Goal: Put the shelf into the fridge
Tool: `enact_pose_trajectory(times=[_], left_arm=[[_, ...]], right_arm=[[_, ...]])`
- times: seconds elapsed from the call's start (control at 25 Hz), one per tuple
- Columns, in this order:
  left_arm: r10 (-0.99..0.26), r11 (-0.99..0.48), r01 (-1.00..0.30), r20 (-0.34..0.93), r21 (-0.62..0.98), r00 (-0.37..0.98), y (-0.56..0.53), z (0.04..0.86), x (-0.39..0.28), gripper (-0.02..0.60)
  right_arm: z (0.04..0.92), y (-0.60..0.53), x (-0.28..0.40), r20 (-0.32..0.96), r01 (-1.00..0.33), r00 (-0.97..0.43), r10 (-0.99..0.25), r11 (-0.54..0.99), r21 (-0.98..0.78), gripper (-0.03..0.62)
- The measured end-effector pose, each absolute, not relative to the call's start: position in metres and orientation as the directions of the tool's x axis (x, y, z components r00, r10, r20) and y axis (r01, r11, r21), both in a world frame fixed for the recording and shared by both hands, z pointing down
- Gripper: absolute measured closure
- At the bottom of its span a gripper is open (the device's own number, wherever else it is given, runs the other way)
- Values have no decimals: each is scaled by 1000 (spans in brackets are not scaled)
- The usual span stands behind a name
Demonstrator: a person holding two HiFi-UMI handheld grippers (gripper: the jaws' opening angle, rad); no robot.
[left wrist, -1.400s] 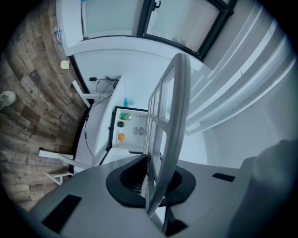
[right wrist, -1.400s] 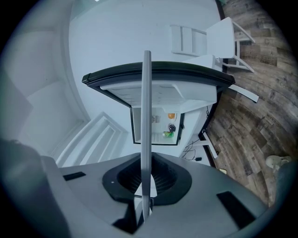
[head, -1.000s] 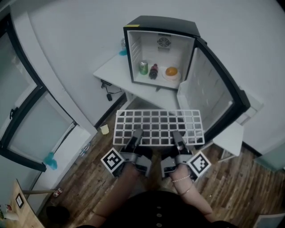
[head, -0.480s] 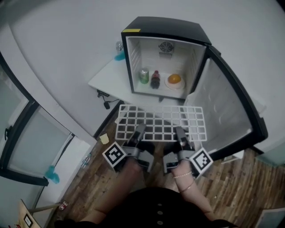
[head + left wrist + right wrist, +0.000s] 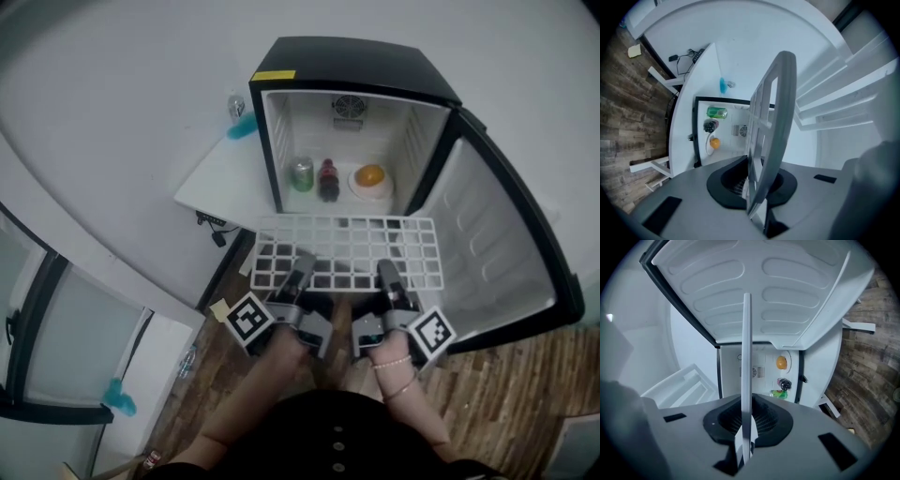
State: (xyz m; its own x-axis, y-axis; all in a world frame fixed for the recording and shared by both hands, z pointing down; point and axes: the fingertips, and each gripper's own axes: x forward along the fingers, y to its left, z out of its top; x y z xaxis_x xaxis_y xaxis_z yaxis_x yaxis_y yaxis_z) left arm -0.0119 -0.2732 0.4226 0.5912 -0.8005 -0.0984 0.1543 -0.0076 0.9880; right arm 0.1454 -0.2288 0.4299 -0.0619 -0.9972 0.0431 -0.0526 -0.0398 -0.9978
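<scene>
Shelf (image 5: 345, 251) is a white, flat wire grid.

Office-like rm: mini fridge (image 5: 349, 58) on white desk (image 5: 220, 176), wood floor (image 5: 511, 398).

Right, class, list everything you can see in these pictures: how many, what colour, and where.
fridge: one, black, white inside, on the table, door open
table: one, white, under the fridge
can: one, green, fridge floor, left
bottle: one, dark, beside the can
fruit: one, orange, on a white plate, fridge floor, right
shelf: one, white wire grid, held before the open fridge
floor: one, brown wood, below
left tongs: one, grey, shut on the shelf's near edge
right tongs: one, grey, shut on the shelf's near edge
</scene>
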Motion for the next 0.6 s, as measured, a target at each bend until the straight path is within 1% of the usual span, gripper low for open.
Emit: enact_pose_trajectory(times=[0.24, 0.6], left_arm=[[-756, -10, 155, -109, 988, 646, -306, 423, -12, 548], [-713, 0, 162, -114, 987, 692, -327, 423, -11, 548]], right_arm=[[433, -256, 144, 11, -44, -8, -1000, -10, -999, 562], [429, -269, 142, 7, -65, 33, -999, -9, -998, 562]])
